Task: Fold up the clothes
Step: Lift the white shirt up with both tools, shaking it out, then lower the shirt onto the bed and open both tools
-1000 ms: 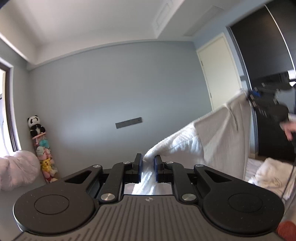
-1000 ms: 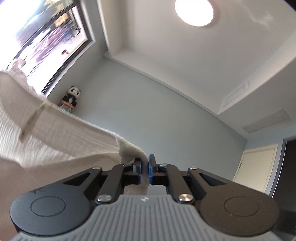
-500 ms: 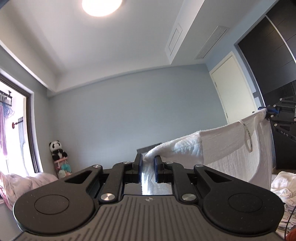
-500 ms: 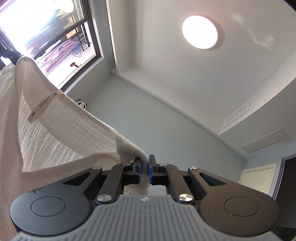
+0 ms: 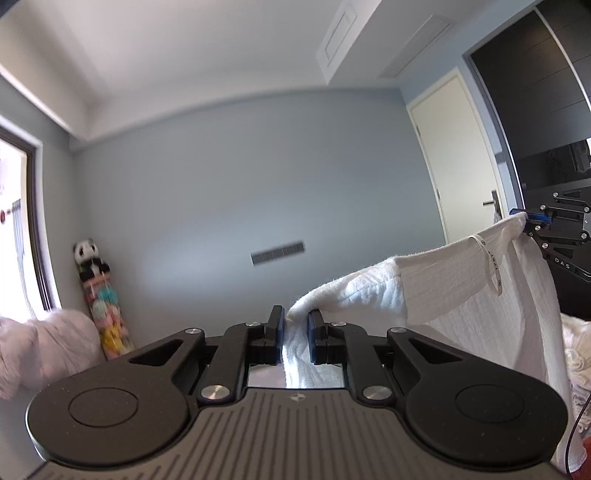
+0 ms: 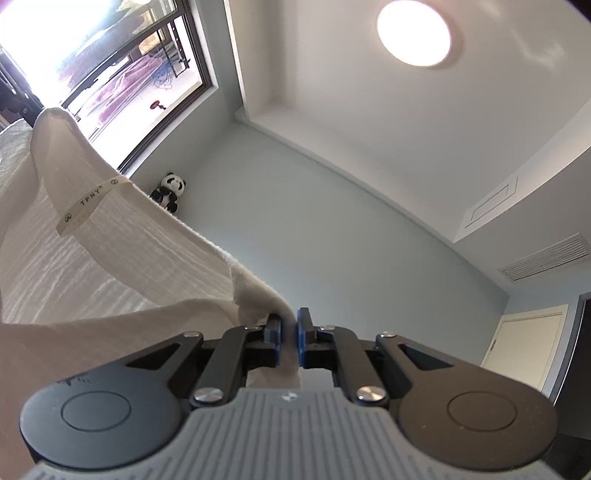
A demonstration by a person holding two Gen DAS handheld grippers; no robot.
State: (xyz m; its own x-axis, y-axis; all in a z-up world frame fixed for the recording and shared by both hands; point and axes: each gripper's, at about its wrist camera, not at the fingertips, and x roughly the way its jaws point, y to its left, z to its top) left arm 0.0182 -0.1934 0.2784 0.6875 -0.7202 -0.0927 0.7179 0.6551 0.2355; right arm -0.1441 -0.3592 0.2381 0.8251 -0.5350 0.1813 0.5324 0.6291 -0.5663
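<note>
A white textured towel hangs stretched in the air between both grippers. My left gripper is shut on one top corner, with cloth bunched between its blue pads. In the left wrist view the other gripper holds the far corner at the right edge. A hanging loop tag dangles near that corner. In the right wrist view my right gripper is shut on its corner of the towel, which runs off to the left, with the tag on its top edge.
A pale blue wall with a white door stands ahead. A panda plush on a toy stack fills the left corner beside a pink blanket. More white laundry lies at the right. A window and ceiling lamp are above.
Both views swung up toward the ceiling and came partly back down. The towel stays stretched between the shut grippers, and the far gripper now sits higher in the left view than a second ago.
</note>
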